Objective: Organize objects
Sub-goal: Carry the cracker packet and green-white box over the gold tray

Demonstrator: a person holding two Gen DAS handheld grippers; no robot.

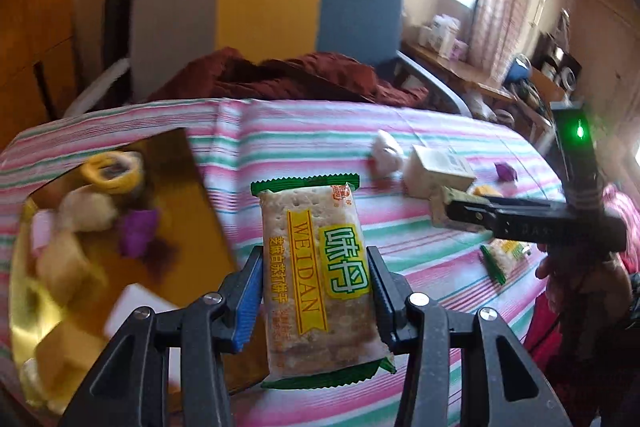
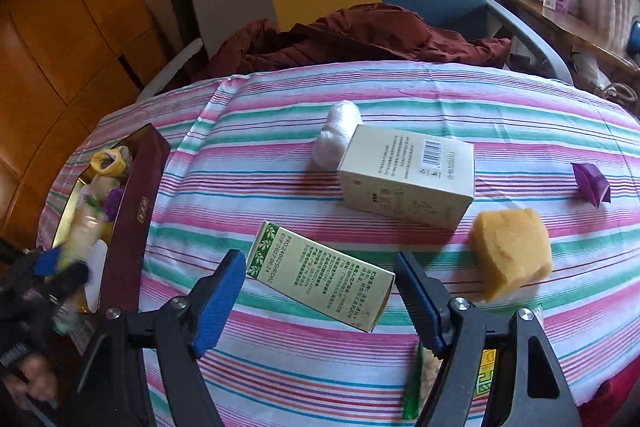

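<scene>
My left gripper (image 1: 316, 291) is shut on a green-edged cracker packet (image 1: 308, 219) and holds it upright above the striped tablecloth, just right of the gold-lined gift box (image 1: 176, 163). That box holds several small items, among them a yellow tape roll (image 1: 110, 173) and a purple paper piece (image 1: 138, 233). My right gripper (image 2: 320, 267) is shut on a small green-and-cream carton (image 2: 320, 279), which hangs tilted a little above the cloth. In the left wrist view the right gripper (image 1: 448, 209) shows at the right with the carton at its tip.
On the cloth lie a larger cream box (image 2: 408, 175), a white wrapped roll (image 2: 338, 135), a yellow sponge (image 2: 510, 255), a purple paper boat (image 2: 592, 183) and a second cracker packet (image 2: 416, 387). A chair with a maroon garment (image 2: 360, 35) stands behind the table.
</scene>
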